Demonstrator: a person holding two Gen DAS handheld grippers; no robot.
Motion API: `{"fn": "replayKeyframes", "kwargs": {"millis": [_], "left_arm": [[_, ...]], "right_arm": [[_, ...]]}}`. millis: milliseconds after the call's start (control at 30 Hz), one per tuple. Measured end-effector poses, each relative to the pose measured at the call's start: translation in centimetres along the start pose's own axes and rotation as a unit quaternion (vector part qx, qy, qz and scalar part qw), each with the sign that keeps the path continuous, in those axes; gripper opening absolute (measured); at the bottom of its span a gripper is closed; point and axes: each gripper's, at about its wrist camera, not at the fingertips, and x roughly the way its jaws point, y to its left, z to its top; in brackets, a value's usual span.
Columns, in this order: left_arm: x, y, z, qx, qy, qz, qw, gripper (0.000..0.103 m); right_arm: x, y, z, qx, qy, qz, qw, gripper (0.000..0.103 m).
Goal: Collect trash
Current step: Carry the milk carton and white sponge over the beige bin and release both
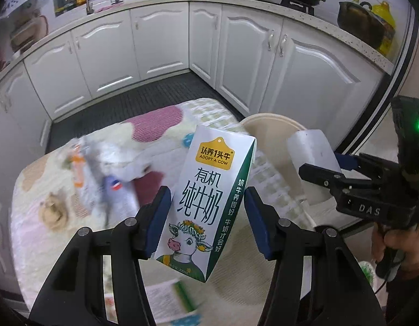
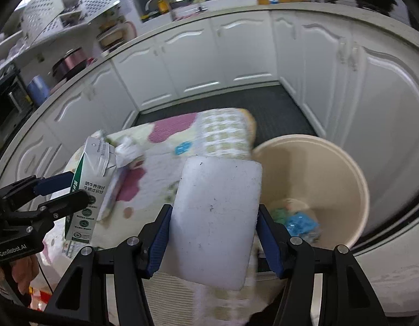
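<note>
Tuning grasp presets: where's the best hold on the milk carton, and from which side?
Grip the milk carton across its narrow depth, pads on the two broad printed faces, at mid-to-lower body. Those faces are flat and parallel; the folded top seam is not. Come from below its base end, as the left gripper does now, carton standing up between the fingers. Likely steadier than pinching the green side panels.

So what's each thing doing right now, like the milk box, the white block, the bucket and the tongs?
Milk carton: held up off the table, tilted.
White foam block: gripped, lifted beside the bin.
Left tongs: shut on the milk carton.
Right tongs: shut on the white foam block.
Beige bin: open, some trash at the bottom.
Table: litter lies on it.
</note>
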Motion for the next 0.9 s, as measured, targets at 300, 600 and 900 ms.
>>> {"fn": "replayKeyframes", "kwargs": {"millis": [300,600,900], "left_arm": [[4.6,-5.2,3.0,0.010,0.015,-0.004,0.9998,0.053],[8.1,-8.4,4.9,0.007,0.027,-0.025,0.9993,0.052],[11.4,-9.4,5.6,-0.025,0.041,-0.051,0.9975,0.033]], "right_arm": [[0.1,-5.4,-0.2,0.038,0.002,-0.036,0.999,0.059],[1.5,-9.0,-0.4,0.061,0.011,-0.059,0.996,0.059],[3.3,-11.5,-0.7,0.084,0.021,-0.074,0.994,0.059]]}}
